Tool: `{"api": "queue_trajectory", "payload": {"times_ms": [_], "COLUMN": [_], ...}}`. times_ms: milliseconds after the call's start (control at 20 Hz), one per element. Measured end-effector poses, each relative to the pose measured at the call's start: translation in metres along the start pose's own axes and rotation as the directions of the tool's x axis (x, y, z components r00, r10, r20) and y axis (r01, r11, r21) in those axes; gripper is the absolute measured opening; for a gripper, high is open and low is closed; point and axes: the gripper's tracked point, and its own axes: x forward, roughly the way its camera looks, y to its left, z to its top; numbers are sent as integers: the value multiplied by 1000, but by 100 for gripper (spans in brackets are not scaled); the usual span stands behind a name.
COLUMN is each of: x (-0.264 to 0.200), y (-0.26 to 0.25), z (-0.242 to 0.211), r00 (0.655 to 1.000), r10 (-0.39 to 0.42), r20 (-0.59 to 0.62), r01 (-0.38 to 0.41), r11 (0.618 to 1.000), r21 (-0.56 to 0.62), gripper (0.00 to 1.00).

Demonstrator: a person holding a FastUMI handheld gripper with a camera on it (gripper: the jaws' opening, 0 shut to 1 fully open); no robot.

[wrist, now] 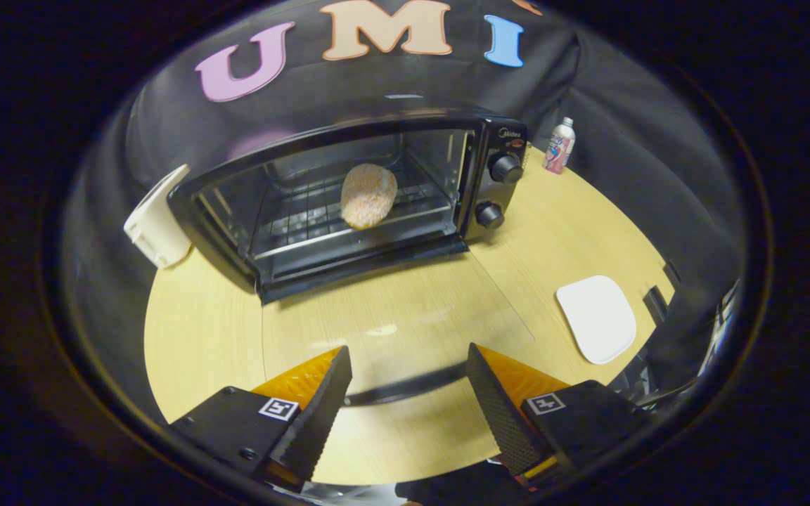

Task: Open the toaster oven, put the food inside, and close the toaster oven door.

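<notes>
A black toaster oven [349,204] stands at the back of the round wooden table [201,337]. Its glass door [391,309] is folded down flat towards me, and the table shows through the pane. The door's dark handle bar [405,386] lies between my fingers, slightly behind their tips. A round breaded piece of food [368,195] rests on the wire rack inside the oven. My gripper [408,351] is open above the door's front edge, with nothing pressed between the fingers.
A bare white plate [596,318] lies on the table to the right of the fingers. A small spray can [559,145] stands behind the oven's right side. A white plastic object [157,218] leans at the oven's left end. Two knobs [503,169] sit on the oven's right panel.
</notes>
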Motion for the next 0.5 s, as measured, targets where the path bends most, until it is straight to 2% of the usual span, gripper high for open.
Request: {"api": "queue_trajectory", "payload": {"times_ms": [350,500], "x": [3,18], "y": [-29,-26], "z": [-55,-69], "r00": [996,989], "r10": [50,105], "r20": [-80,-106], "r01": [-55,-114], "r11": [997,990], "r21": [-51,-85], "gripper": [100,100]}}
